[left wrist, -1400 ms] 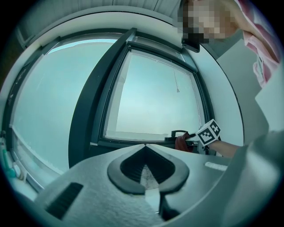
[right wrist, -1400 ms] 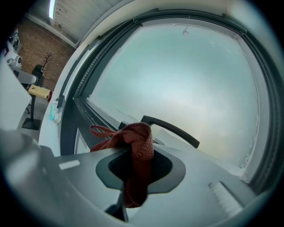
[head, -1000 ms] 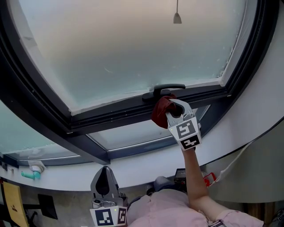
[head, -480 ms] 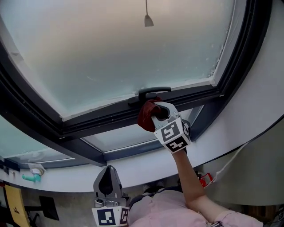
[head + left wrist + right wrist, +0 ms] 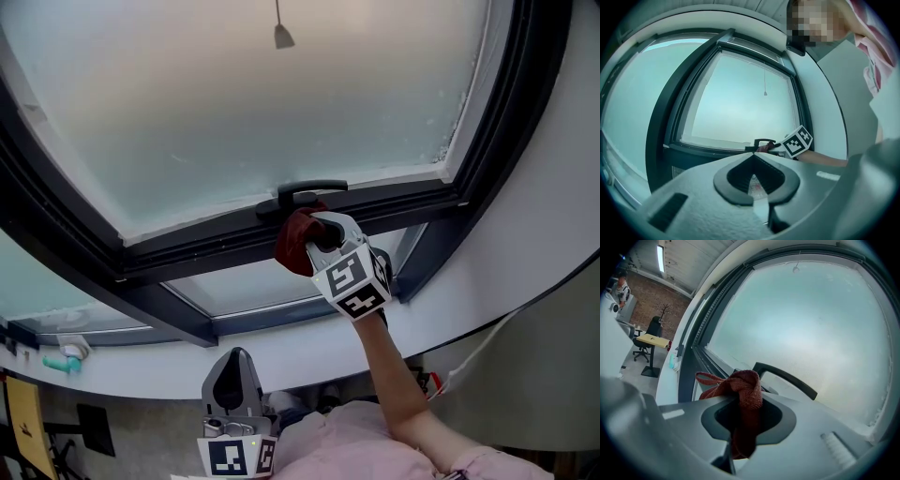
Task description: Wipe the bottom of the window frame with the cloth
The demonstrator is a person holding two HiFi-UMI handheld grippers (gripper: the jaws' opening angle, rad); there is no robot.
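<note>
The right arm reaches up and far from the body, its bare forearm point(image 5: 392, 375) stretched nearly straight. At its end the grey two-jaw right gripper point(image 5: 317, 236) points up and leftward, marker cube point(image 5: 352, 279) facing the head, jaws clamped on a bunched dark red cloth point(image 5: 292, 246). The grey two-jaw left gripper point(image 5: 232, 370) is held low and near, close to the chest, pointing upward, jaws pressed together with nothing between them.

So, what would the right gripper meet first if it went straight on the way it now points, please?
Probably the dark window frame's bottom rail, just below the black lever handle. The right gripper holds a bunched red cloth in its jaws; the cloth leads, close to the rail, exact gap unclear.
</note>
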